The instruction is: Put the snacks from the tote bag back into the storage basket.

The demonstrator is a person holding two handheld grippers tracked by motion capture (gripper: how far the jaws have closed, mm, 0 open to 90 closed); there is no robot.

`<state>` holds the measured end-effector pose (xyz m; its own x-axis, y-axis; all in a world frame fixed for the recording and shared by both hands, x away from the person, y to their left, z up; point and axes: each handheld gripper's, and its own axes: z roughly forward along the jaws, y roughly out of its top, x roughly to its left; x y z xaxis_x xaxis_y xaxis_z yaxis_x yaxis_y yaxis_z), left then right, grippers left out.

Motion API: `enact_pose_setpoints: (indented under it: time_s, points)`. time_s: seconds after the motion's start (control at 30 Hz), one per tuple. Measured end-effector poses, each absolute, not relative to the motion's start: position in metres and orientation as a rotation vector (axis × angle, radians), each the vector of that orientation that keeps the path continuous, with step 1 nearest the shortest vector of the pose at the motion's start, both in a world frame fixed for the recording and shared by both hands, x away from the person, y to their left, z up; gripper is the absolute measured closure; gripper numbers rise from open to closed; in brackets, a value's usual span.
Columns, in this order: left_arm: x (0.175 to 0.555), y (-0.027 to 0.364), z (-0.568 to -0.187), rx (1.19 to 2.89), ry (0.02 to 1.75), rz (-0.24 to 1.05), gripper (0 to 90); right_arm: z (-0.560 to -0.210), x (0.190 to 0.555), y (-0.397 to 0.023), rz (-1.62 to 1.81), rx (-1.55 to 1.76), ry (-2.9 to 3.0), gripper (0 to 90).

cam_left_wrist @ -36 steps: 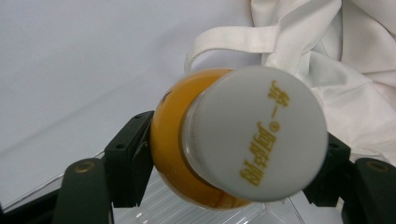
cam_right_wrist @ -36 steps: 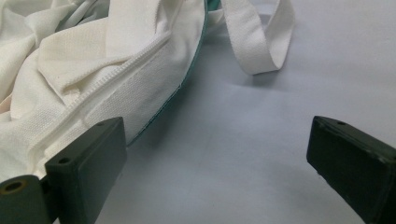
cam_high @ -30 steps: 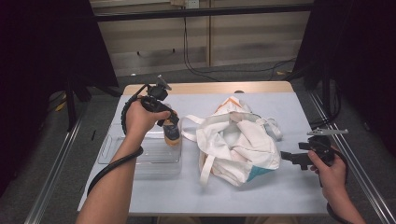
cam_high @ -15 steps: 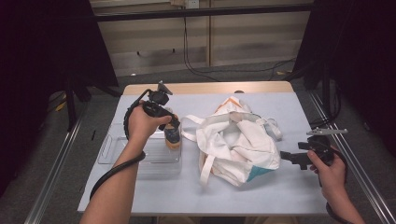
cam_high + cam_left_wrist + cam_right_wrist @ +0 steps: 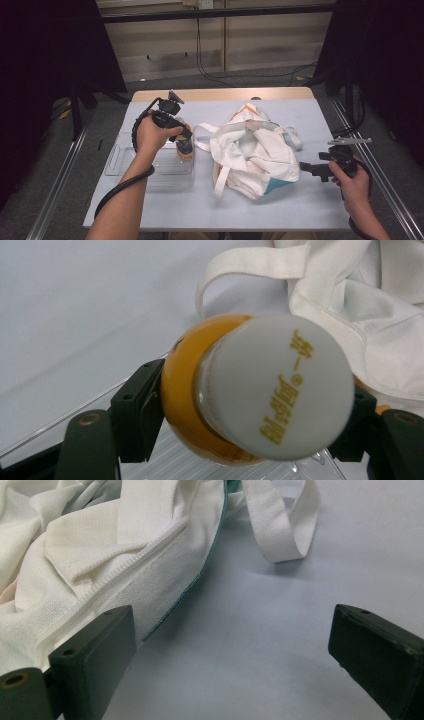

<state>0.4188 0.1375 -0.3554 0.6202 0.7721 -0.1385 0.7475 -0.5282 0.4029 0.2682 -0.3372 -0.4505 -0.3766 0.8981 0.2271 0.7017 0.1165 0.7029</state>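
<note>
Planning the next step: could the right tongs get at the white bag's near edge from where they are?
Probably yes. The right tongs stand open with bare table between the jaws, and the white bag lies just beside one jaw, nothing between. The left tongs grip the orange bottle.

Desk (image 5: 160, 205) carried a pale cover. Clear plastic tray (image 5: 127, 165) lay near its left edge. Beyond the desk's far edge, black cables (image 5: 240, 75) trailed on the floor below a panelled wall (image 5: 165, 45).

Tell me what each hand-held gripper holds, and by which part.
The left hand-held gripper grips the bottle by its orange body, below the cap. The right is open, empty.
</note>
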Motion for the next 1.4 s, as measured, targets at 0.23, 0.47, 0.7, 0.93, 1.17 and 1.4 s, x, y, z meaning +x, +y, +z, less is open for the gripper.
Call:
enact_pose_setpoints:
  time_s: [0.23,0.47,0.7,0.93,1.17,1.4]
  points:
    - [0.417,0.138,-0.356,2.422,1.188,0.077,28.8,-0.449,0.268,-0.337,1.115,1.584,2.140,5.0]
    - [0.412,0.142,-0.354,2.401,1.195,0.068,22.4,-0.449,0.267,-0.338,1.107,1.576,2.144,5.0]
    - [0.407,0.142,-0.354,2.398,1.206,0.064,17.1,-0.444,0.265,-0.340,1.128,1.573,2.126,5.0]
    - [0.403,0.146,-0.357,2.391,1.208,0.059,13.1,-0.441,0.263,-0.342,1.136,1.570,2.118,4.9]
    - [0.397,0.151,-0.358,2.373,1.219,0.061,11.8,-0.440,0.262,-0.343,1.137,1.575,2.107,5.0]
    - [0.390,0.155,-0.361,2.360,1.213,0.046,11.5,-0.439,0.262,-0.340,1.136,1.564,2.126,5.0]
